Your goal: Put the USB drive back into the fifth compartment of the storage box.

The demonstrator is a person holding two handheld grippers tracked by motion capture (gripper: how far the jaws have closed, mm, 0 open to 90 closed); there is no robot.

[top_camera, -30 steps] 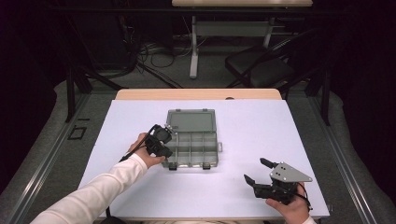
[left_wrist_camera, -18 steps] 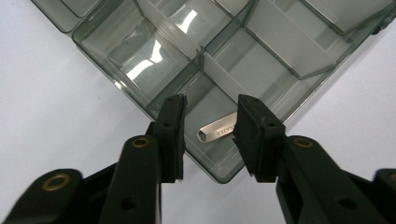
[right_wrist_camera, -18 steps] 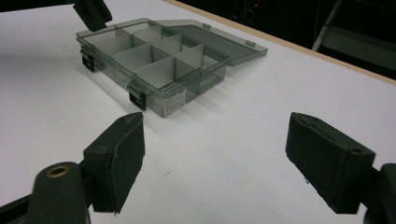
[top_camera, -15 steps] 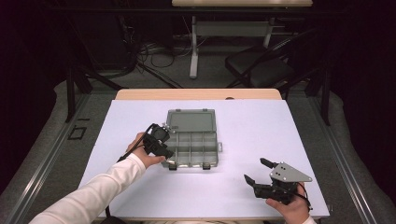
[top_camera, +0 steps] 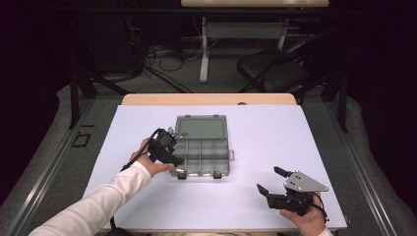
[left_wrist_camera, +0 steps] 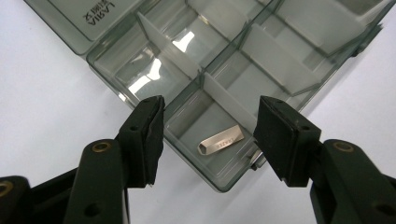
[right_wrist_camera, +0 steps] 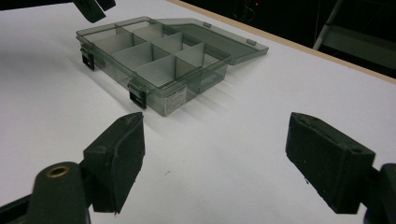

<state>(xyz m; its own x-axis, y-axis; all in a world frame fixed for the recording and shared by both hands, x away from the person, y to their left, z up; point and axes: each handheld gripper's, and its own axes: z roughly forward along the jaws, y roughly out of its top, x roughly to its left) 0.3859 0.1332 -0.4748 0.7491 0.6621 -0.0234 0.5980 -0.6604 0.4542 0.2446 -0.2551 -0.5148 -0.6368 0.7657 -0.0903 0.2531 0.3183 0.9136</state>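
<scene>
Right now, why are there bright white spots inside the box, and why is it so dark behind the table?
Left gripper view: lamp glare bounces off the shiny box floor beside the metal stick. High view: light falls on the white table; the room behind stays dim. Right gripper view: the box casts a soft shadow.

White long sleeve (top_camera: 98, 199) on the left arm; black left tool (top_camera: 167, 153) with trailing cable; black right tool (top_camera: 270, 183) topped by grey three-cornered plate (top_camera: 305, 182).
</scene>
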